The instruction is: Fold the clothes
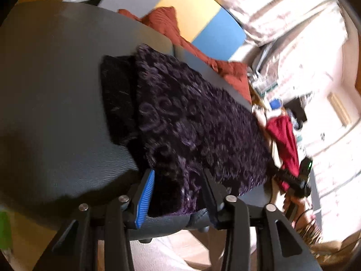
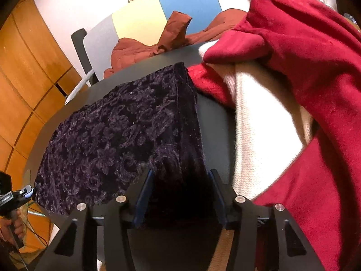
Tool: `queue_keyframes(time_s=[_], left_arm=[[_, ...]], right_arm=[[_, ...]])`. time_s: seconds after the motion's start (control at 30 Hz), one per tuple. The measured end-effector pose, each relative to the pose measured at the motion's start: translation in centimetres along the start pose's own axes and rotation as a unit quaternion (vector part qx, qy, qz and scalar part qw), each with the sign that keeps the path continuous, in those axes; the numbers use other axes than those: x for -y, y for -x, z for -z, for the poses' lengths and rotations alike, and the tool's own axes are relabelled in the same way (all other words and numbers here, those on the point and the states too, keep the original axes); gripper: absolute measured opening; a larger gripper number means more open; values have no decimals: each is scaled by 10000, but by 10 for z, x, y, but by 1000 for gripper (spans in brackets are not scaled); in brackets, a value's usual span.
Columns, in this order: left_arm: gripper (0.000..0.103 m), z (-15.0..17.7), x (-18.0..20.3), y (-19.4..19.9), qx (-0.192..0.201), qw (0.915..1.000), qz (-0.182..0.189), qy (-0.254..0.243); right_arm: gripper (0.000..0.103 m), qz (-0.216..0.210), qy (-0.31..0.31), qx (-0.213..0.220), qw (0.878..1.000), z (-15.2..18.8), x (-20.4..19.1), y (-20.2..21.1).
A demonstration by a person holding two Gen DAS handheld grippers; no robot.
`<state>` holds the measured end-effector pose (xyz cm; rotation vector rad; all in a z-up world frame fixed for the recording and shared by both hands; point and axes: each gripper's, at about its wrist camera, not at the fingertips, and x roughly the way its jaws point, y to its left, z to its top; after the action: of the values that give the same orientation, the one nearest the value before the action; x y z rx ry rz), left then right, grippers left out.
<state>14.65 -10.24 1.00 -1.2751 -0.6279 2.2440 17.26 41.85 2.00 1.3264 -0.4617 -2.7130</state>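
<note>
Dark round table, purple velvet garment, wooden wall panels

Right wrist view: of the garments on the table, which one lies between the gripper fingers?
The dark purple velvet garment with the embossed floral pattern: its near edge sits between the right gripper fingers. The red garment and cream knit lie aside.

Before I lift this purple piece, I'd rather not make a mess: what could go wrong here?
1. The purple velvet garment lies near the dark table edge; a tug could drag it off.
2. The red garment and white knit lie close beside it, so the right gripper may catch them.
3. Both the right and left gripper straddle thick folded cloth; layers could slip apart.
</note>
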Motion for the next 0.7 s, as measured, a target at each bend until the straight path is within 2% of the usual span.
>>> queue_keyframes(time_s=[0.03,0.13,0.23,0.33,0.43,0.53,0.6,0.7], left_arm=[[7,-1,3,1,-1,10000,82,-56],[6,-5,20,19,165,9987,421,-224],[6,-4,38,47,422,9964,415,-605],[6,9,32,48,180,9970,201,-721],[7,27,7,24,-360,9981,-120,-490],[9,44,-7,4,-739,9949,-439,-518],[9,46,-7,5,-723,9948,-439,-562],[9,39,-8,15,-466,9980,-189,-377]], right_arm=[[51,14,10,2,10000,0,-1,0],[51,7,-27,7,10000,-1,0,-1],[51,15,-42,-6,10000,-1,2,-2],[51,62,19,-26,10000,-1,2,-6],[51,41,22,-30,10000,-3,3,-8],[51,-118,-182,23,9998,-7,9,-2],[52,-212,-314,120,9992,-10,13,5],[53,-189,-220,117,9995,-13,13,11]])
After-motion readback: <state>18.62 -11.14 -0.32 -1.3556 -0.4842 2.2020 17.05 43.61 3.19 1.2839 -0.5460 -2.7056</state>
